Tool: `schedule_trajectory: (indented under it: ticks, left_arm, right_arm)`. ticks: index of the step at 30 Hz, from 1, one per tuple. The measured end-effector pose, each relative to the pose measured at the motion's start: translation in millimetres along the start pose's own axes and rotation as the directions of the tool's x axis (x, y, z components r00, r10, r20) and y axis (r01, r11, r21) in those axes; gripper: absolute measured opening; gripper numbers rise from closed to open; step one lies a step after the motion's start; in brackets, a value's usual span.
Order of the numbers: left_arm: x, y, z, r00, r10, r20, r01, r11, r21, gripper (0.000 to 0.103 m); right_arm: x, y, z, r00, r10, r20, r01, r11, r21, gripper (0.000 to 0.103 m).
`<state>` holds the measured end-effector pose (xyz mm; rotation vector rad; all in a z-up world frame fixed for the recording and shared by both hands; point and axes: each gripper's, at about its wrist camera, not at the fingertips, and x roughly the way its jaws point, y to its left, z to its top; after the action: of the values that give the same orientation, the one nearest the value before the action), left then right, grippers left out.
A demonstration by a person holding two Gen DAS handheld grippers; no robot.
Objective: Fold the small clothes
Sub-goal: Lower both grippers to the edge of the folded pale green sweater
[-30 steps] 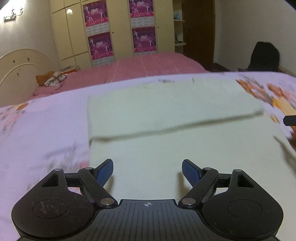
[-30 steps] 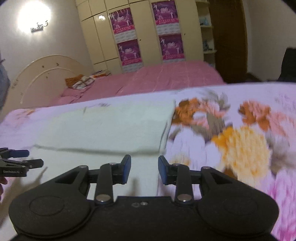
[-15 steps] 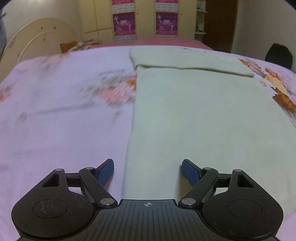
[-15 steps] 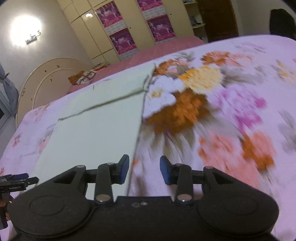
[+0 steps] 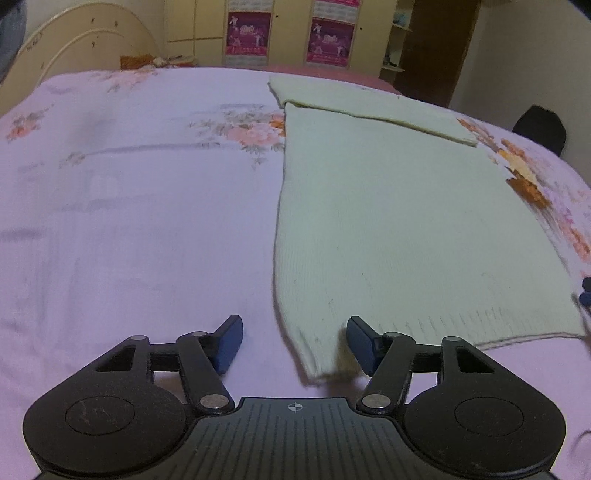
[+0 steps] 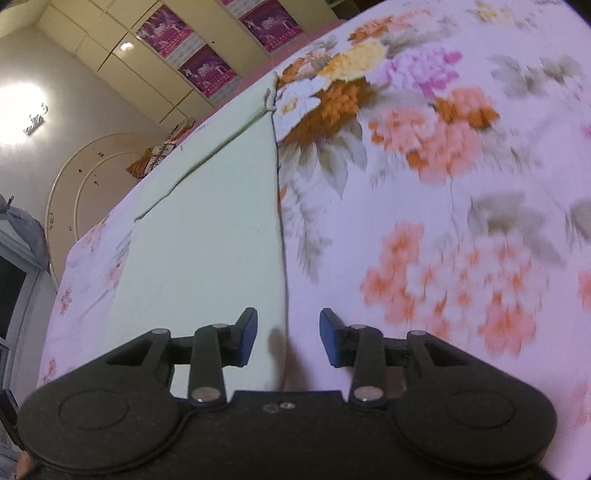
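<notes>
A pale green knit garment (image 5: 406, 221) lies flat on the floral bedsheet (image 5: 129, 221), its far end folded over into a band (image 5: 369, 107). My left gripper (image 5: 295, 343) hovers at the garment's near left corner. Its jaws are closing, and the corner lies between the blue pads (image 5: 231, 341) without being pressed. In the right wrist view the same garment (image 6: 207, 240) runs away from me. My right gripper (image 6: 288, 334) straddles its right edge close to the near hem, open, with the pads apart from the cloth.
The bedsheet (image 6: 443, 184) spreads wide to the right with large flower prints. Beyond the bed stand a curved headboard (image 5: 74, 37), a wardrobe with posters (image 5: 325, 33), a dark door (image 5: 436, 48) and a black chair (image 5: 539, 125).
Both grippers drew back from the folded far band to the garment's near end. The left jaws narrowed around the near left corner. The right view rolled to the side.
</notes>
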<state>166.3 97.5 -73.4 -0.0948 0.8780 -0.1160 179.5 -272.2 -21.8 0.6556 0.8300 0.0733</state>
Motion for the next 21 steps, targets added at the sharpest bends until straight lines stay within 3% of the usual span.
schedule_trajectory:
  ticks: [3, 9, 11, 13, 17, 20, 21]
  left_arm:
    - [-2, 6, -2, 1.0, -0.027, -0.011, 0.027, 0.999, -0.022, 0.061]
    - [0, 23, -8, 0.987, -0.163, -0.012, 0.16, 0.979, -0.129, 0.061]
    - [3, 31, -9, 0.973, -0.231, -0.009, 0.225, 0.955, -0.193, 0.061]
    - [9, 37, -9, 0.948, -0.317, -0.007, 0.305, 0.918, -0.252, 0.061]
    - [20, 39, -11, 0.911, -0.412, -0.003, 0.389, 0.864, -0.319, 0.06]
    - [33, 40, -11, 0.894, -0.448, -0.014, 0.411, 0.833, -0.369, 0.037]
    - [37, 41, -10, 0.891, -0.454, -0.009, 0.416, 0.825, -0.384, 0.036]
  right_arm:
    - [-8, 2, -13, 1.0, 0.003, 0.027, -0.004, 1.0, 0.031, 0.037]
    - [-13, -6, -35, 0.999, 0.021, 0.038, -0.026, 0.992, 0.123, 0.037]
    - [-13, -8, -40, 0.999, 0.043, 0.03, -0.047, 0.988, 0.147, 0.037]
    - [-12, -8, -42, 0.998, 0.055, 0.016, -0.057, 0.988, 0.145, 0.037]
    - [-7, -5, -39, 0.998, 0.062, -0.005, -0.061, 0.991, 0.116, 0.037]
    - [-2, -9, -36, 0.995, 0.1, -0.007, -0.098, 0.983, 0.154, 0.038]
    - [1, -10, -35, 0.994, 0.113, -0.009, -0.11, 0.981, 0.162, 0.037]
